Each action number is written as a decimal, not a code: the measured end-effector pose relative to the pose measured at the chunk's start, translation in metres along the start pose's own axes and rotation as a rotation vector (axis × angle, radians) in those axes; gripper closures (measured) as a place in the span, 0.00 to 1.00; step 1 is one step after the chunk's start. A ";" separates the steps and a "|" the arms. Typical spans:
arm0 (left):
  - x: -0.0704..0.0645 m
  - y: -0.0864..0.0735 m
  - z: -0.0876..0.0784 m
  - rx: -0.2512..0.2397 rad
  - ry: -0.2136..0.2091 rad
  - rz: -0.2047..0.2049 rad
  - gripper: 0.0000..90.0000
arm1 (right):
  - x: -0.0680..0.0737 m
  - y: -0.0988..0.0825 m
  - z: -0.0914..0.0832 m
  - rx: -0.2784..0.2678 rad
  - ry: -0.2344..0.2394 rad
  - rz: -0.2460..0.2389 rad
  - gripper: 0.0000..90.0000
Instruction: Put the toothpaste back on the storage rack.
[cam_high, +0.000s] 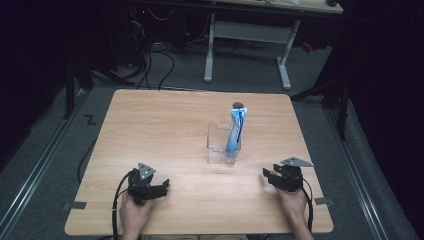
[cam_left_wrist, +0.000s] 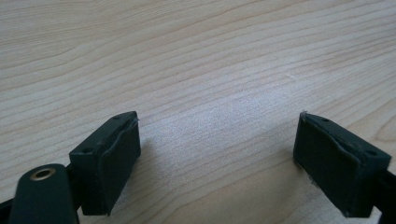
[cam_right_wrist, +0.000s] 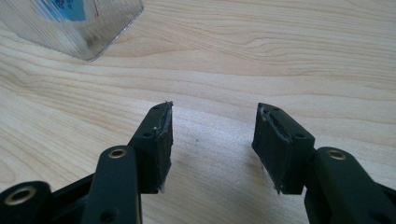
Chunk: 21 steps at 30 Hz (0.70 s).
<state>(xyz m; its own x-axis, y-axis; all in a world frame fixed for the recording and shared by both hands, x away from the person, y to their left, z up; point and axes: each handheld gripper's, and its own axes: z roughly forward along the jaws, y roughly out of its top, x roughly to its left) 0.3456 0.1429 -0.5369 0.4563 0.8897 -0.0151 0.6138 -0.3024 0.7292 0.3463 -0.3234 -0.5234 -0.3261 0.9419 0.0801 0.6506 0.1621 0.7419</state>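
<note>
A clear plastic box (cam_high: 220, 144) stands near the middle of the wooden table (cam_high: 165, 125), with a blue and white tube (cam_high: 235, 132) upright in it and leaning on its right wall. The box's corner (cam_right_wrist: 88, 28) shows at the top left of the right gripper view. My left gripper (cam_high: 162, 188) rests low on the table at the front left, its jaws wide apart with bare wood between them (cam_left_wrist: 217, 154). At the front right, my right gripper (cam_high: 267, 176) points left toward the box, open with nothing between its pads (cam_right_wrist: 212, 144).
A small dark object (cam_high: 238, 105) lies on the table just behind the tube. Beyond the far edge stand a white desk frame (cam_high: 247, 37) and loose cables on the grey floor. Metal rails run along both sides.
</note>
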 end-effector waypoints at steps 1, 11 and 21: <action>0.000 0.000 0.000 0.001 0.000 0.001 0.17 | 0.001 0.000 0.001 0.003 -0.004 -0.001 0.53; 0.000 0.000 0.000 0.001 0.000 0.000 0.17 | 0.009 -0.003 0.005 0.027 -0.033 -0.054 0.51; 0.000 0.000 0.000 -0.001 -0.001 0.000 0.17 | 0.013 -0.005 0.006 0.018 -0.058 -0.084 0.47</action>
<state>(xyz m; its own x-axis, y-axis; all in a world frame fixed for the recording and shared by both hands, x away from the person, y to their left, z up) 0.3453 0.1430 -0.5370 0.4565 0.8896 -0.0155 0.6133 -0.3021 0.7298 0.3429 -0.3103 -0.5306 -0.3402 0.9401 -0.0204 0.6355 0.2458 0.7319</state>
